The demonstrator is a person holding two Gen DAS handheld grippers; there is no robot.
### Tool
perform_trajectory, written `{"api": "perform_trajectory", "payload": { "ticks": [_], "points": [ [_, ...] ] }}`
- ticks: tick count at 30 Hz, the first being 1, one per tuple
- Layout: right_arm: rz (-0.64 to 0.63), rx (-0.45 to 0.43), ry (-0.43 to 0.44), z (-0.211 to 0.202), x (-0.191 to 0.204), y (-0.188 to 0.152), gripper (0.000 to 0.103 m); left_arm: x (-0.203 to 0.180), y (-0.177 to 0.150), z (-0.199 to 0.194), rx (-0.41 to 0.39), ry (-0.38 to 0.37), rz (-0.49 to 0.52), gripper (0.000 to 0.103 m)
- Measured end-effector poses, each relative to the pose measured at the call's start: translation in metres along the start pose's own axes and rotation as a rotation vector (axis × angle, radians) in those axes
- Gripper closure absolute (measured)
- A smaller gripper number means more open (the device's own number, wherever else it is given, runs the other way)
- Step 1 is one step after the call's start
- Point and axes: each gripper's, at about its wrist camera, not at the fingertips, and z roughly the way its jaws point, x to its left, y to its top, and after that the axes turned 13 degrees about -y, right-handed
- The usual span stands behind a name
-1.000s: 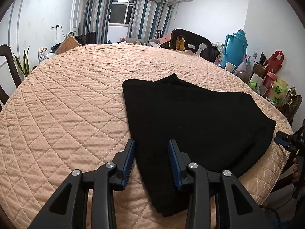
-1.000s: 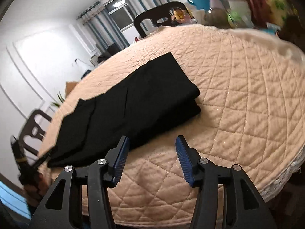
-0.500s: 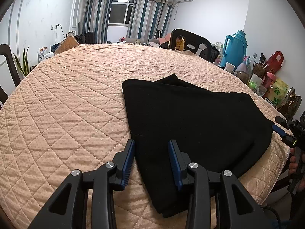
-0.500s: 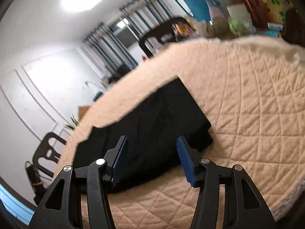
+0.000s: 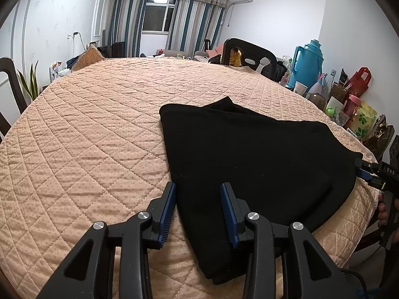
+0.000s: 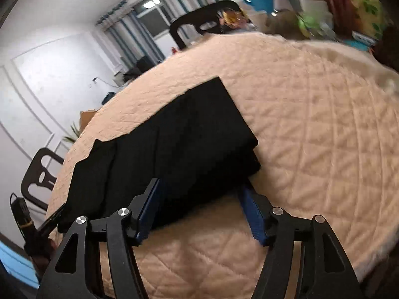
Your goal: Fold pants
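We're holding the left tongs [image 5: 198, 208] wide apart, gripping nothing, hovering over the near edge of the black pants [image 5: 249, 164]. Right tongs [image 6: 200, 208] are also gaping w/ nothing between them, sitting at the pants [image 6: 174, 144] end nearest them. Pants are lying part-folded on the quilted bench [image 5: 87, 137], toward its right side. We're judging them soft, light, floppy, prob. slippy between layers, so we're aiming to pinch all layers at the corners.

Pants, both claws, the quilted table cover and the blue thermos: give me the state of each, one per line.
pants: folded in layers, flat on the cover, not gripped
left claw: open, over the pants' near edge
right claw: open, at the pants' end
quilted table cover: spread flat
blue thermos: upright, lid on
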Motion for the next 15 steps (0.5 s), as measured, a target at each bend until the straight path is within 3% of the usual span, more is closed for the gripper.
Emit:
{"api": "perform_trajectory", "payload": {
  "ticks": [4,9,13,15],
  "points": [
    [0.145,-0.040,0.070,0.003,-0.014,-0.004,0.039,-0.001,-0.001,0.000,0.000,0.005,0.005,0.063],
    [0.134,-0.047,0.045,0.016,0.009,0.009,0.041,-0.002,-0.001,0.000,0.001,0.004,0.004,0.063],
    [0.127,-0.006,0.001,0.036,0.014,0.022,0.079,-0.002,-0.001,0.000,0.002,0.002,0.002,0.063],
    [0.117,-0.013,0.006,0.036,0.019,0.027,0.082,-0.002,0.000,0.000,0.006,-0.002,-0.002,0.063]
  ]
}}
